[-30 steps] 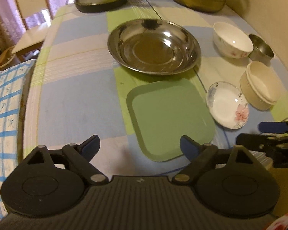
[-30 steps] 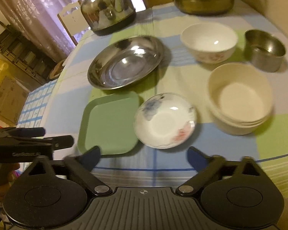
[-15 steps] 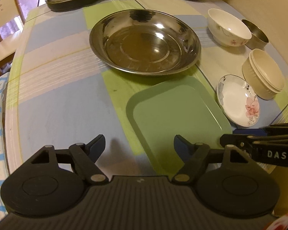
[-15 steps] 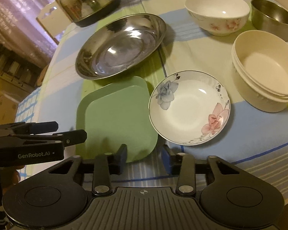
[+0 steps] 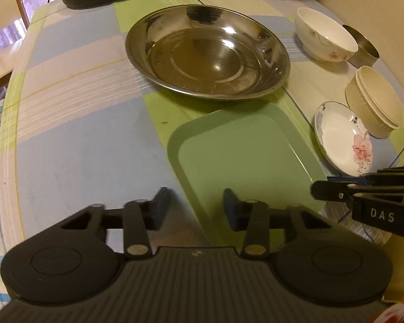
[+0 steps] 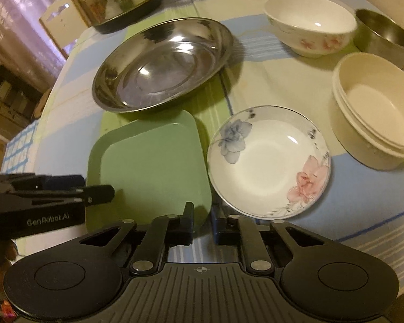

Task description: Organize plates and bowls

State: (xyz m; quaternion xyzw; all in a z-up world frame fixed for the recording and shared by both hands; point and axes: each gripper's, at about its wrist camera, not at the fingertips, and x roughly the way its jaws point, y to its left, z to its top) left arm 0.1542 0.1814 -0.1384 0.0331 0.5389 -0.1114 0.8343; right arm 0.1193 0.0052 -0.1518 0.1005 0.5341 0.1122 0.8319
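A: Where is the green plate (image 5: 245,158) from your jaws?

B: Your left gripper (image 5: 197,205) straddles its near left edge, jaws narrowed, not yet pinching. Your right gripper (image 6: 202,223) sits at its near right corner, nearly shut, with nothing visibly between the pads.

A: And the flowered saucer (image 6: 269,161)?

B: Just right of the plate, ahead of your right gripper, which is the nearer one.

A: What has changed?

B: Both were wide a second ago; both have just been closing and have dropped closer to the table (image 5: 80,123)
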